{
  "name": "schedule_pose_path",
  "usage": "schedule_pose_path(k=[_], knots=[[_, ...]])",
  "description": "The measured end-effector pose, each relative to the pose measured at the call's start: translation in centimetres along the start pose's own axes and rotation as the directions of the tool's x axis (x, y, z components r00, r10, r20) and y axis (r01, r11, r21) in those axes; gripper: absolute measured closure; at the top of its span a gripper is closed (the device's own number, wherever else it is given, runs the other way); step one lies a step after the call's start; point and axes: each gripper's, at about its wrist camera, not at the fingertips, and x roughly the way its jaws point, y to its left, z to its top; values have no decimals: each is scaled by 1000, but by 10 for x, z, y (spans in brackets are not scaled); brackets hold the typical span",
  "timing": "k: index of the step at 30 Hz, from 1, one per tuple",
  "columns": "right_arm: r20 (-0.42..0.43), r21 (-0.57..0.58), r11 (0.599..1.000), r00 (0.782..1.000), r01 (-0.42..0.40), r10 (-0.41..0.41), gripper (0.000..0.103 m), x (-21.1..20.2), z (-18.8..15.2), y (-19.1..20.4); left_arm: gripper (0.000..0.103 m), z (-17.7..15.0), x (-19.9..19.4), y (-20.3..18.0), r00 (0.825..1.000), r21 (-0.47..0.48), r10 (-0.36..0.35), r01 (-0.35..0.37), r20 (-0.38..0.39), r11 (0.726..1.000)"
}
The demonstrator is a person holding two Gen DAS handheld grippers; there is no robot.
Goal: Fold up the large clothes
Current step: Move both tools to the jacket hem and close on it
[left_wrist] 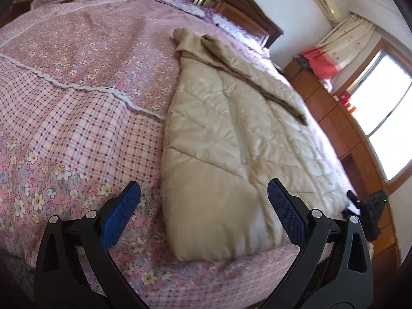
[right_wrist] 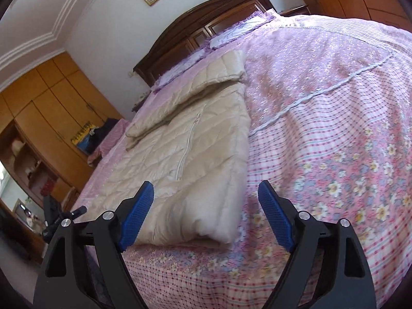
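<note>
Left wrist view: the left gripper [left_wrist: 203, 203] hangs spread wide and empty over the near hem of a beige quilted coat [left_wrist: 226, 134] lying lengthwise on the floral bedspread [left_wrist: 77, 103]. Only a dark sliver of the right gripper [left_wrist: 370, 206] shows here; its own view shows it spread too. Beyond, the coat's collar end is bunched and unclear before the headboard [left_wrist: 231, 2].

Bed with a coat laid out on it

Ahead of both tools, the bed [left_wrist: 77, 103] wore a pink floral cover; a beige quilted coat [left_wrist: 219, 154] lay flat on it, pillows [right_wrist: 231, 36] beyond.
</note>
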Motion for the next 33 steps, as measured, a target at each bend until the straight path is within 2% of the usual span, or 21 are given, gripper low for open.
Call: schedule_pose_path(k=[5, 13, 16, 19, 21, 24, 29, 31, 33], knots=[[-13, 9, 1000, 1000, -6, 6, 22, 2, 0, -2, 5, -4, 0, -5, 999, 27, 36, -36, 1, 999], [-15, 90, 990, 994, -111, 112, 23, -5, -15, -3, 5, -15, -10, 2, 1000, -29, 8, -7, 27, 1000], [-15, 114, 986, 992, -125, 127, 23, -4, -17, -2, 12, -16, -11, 4, 999, -39, 10, -9, 31, 999], [-11, 132, 984, 993, -117, 120, 29, -2, -16, -4, 19, -16, -12, 7, 999, -57, 7, -6, 32, 998], [0, 168, 980, 994, -110, 111, 44, -1, -15, -11, 20, -17, -14, 10, 999, -70, -3, 5, 33, 998], [17, 223, 967, 992, -124, 124, 56, -2, -14, -22, 15, -21, -12, 14, 1000, -85, -4, 5, 12, 996], [18, 223, 967, 992, -124, 123, 60, -4, -15, -23, 12, -30, -14, 8, 1000, -78, 2, -1, 15, 997], [18, 230, 964, 991, -134, 133, 60, -5, -16, -22, 28, -27, -11, 7, 1000, -83, -6, 8, 20, 996], [27, 248, 956, 988, -154, 152, 60, -4, -18, -20, 47, -25, -9, 7, 999, -94, -29, 31, 22, 995]])
